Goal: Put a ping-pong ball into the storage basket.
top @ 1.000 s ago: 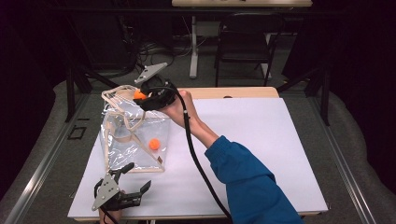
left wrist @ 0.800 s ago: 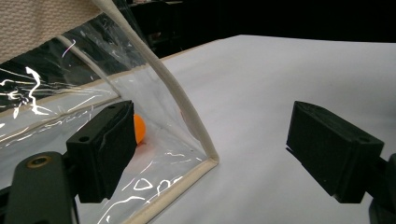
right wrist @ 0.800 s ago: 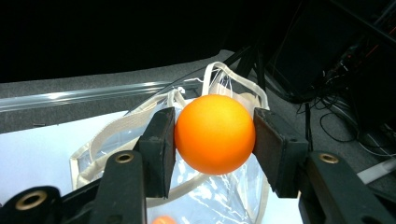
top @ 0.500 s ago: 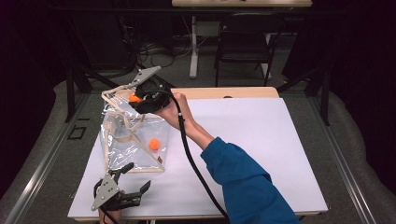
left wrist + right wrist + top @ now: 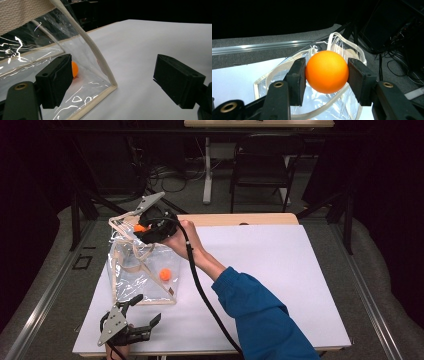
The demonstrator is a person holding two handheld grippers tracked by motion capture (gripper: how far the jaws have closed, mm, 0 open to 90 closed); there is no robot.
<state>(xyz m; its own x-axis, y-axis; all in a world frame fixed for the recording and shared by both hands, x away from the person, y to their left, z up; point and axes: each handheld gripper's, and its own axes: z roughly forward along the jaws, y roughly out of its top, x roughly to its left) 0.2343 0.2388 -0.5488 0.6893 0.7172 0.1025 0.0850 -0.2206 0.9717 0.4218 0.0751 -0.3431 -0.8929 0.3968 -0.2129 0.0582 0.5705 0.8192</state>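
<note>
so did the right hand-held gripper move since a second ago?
Yes. The right hand-held gripper, shut on an orange ball, shifted slightly left and away, over the clear bag's open top.

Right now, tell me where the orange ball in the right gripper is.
The held orange ball sits clamped in the right gripper, above the clear bag's open top at the table's far left.

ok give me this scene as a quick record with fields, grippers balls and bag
right gripper: shut on orange ball, held over the bag's open top
left gripper: open, holds nothing, at the bag's near corner
clear bag: stands on the white table, cream trim
second orange ball: inside the bag
</note>
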